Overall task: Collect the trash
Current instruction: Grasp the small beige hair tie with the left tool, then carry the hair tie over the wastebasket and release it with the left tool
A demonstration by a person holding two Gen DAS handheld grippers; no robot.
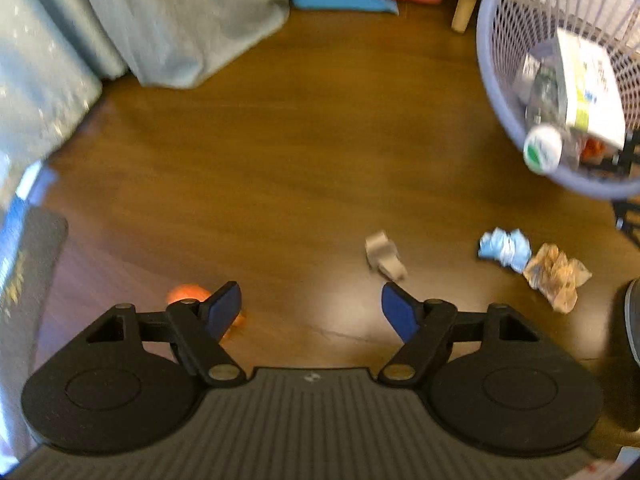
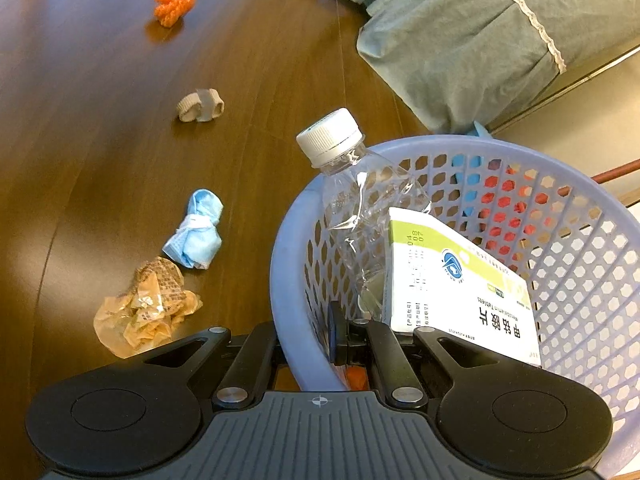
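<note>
While my right gripper point(image 2: 340, 340) is clamped tight on the near rim of the lavender mesh basket point(image 2: 580, 248), its two fingers pinching the plastic wall between them, my left gripper point(image 1: 312, 312) hangs over the wooden floor point(image 1: 300, 140) with its blue pads point(image 1: 224, 308) spread wide and nothing between them. Inside the basket I see a crushed clear bottle point(image 2: 360, 200) with a white cap, its neck poking over the rim, and a white-and-green tablet box point(image 2: 460, 280) leaning beside it. Four bits of trash lie loose on the floor. An orange crumpled piece point(image 1: 188, 294) sits just behind my left gripper's left finger, partly hidden by it. A grey scrap point(image 1: 384, 256) lies just ahead of the right finger, not touching it. Further right, a blue crumpled mask point(image 1: 506, 248) and a tan crumpled wrapper point(image 1: 556, 276) lie touching each other, near the basket. A grey-green bed cover point(image 1: 180, 20) hangs down to the floor beyond.
</note>
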